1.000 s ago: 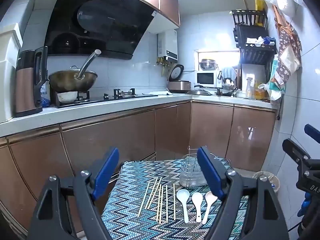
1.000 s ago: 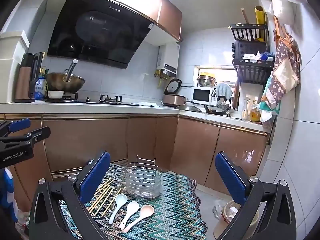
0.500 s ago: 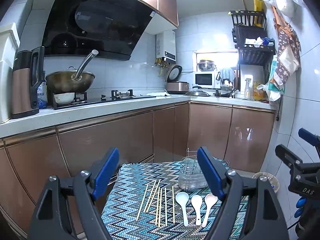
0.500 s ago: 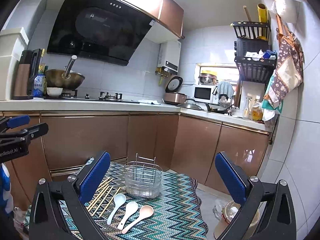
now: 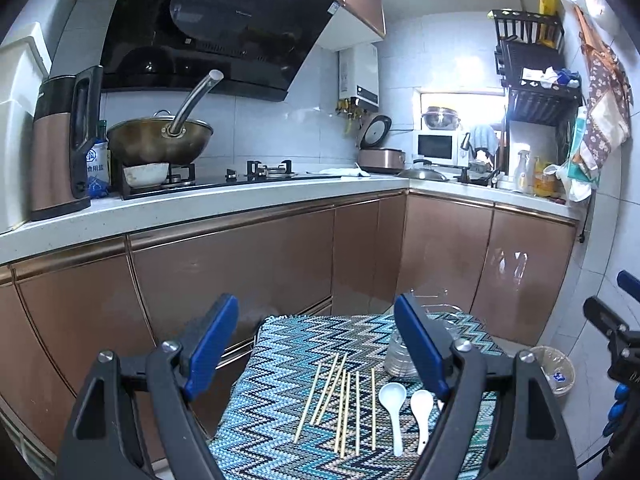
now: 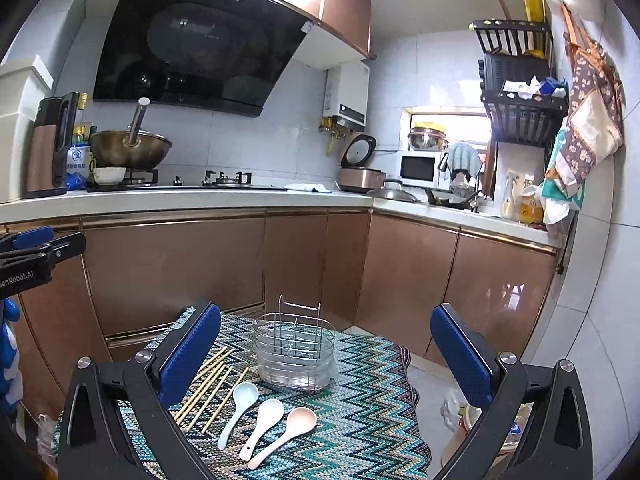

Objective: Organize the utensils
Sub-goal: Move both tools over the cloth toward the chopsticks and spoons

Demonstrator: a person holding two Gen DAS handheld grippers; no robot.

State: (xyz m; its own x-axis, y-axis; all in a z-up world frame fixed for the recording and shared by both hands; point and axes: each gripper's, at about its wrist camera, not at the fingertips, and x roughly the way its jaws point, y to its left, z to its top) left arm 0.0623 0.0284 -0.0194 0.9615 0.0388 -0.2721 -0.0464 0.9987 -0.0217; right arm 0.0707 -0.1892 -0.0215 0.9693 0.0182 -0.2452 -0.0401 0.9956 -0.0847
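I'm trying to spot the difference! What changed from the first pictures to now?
Hardly anything. Both grippers, left and right, only drifted a little, open and empty. Nothing was grabbed or let go. The chopsticks, three spoons and holder lie unmoved on the cloth.

A home kitchen: range hood (image 5: pixel 224 28), wok (image 5: pixel 160 140) on stove, microwave (image 5: pixel 438 147), copper cabinets (image 5: pixel 240 264).
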